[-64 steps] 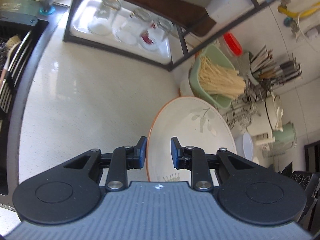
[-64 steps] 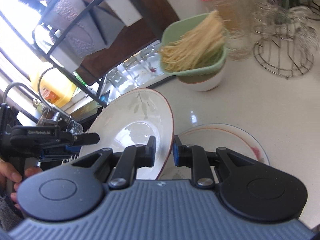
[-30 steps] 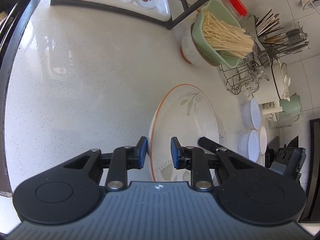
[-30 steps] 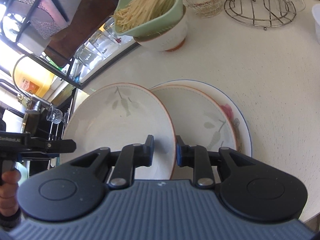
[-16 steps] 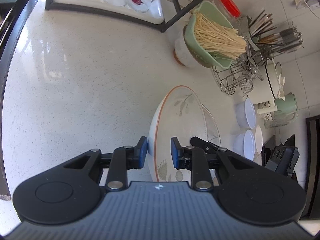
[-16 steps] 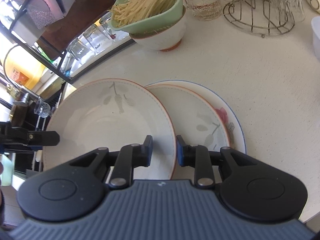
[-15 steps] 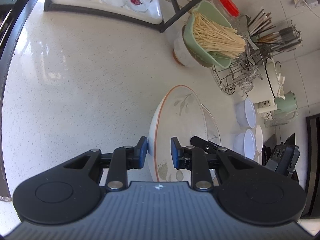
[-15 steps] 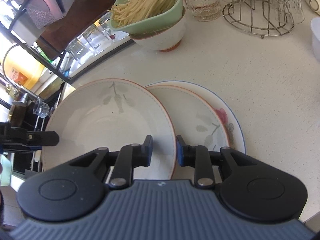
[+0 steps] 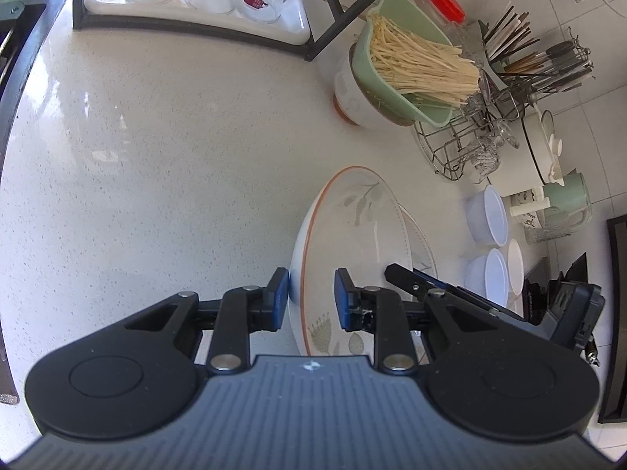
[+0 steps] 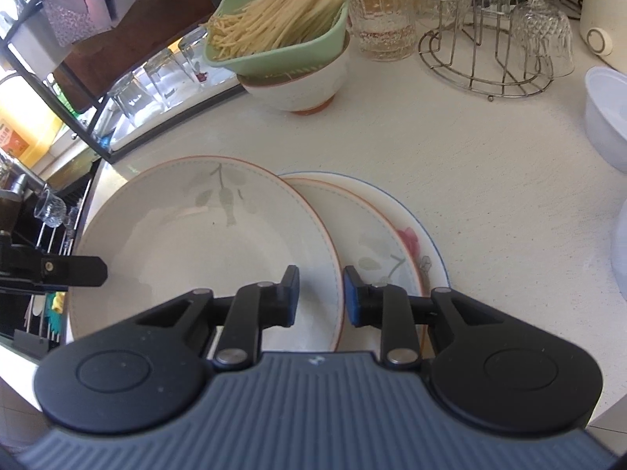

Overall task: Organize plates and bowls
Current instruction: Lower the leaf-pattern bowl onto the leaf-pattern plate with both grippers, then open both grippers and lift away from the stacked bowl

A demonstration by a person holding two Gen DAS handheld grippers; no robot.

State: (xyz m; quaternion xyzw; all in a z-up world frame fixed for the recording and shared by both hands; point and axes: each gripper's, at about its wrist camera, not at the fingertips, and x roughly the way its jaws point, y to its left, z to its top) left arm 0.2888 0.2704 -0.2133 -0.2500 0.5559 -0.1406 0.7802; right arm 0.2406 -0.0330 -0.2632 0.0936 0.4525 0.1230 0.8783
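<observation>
A white leaf-pattern plate with an orange rim (image 9: 352, 235) (image 10: 211, 235) is held between both grippers, tilted, above the counter. My left gripper (image 9: 309, 297) is shut on its one edge; my right gripper (image 10: 319, 293) is shut on the opposite edge. Under its right side lie two stacked plates on the counter: a leaf plate (image 10: 372, 243) on a blue-rimmed flower plate (image 10: 423, 246). A white bowl with an orange foot (image 10: 298, 86) (image 9: 352, 98) holds a green strainer of noodles (image 10: 282, 27).
White plastic bowls (image 9: 490, 243) (image 10: 607, 117) stand at the right. A wire glass rack (image 10: 490, 58) with upturned glasses and a utensil holder (image 9: 529, 62) stand at the back. A black shelf frame with a tray of glasses (image 9: 196, 4) is at the back left. The sink rack (image 10: 47, 235) is left.
The held plate has come down and flattened toward the stacked plates; both grippers moved with it. In the last half second little has changed.
</observation>
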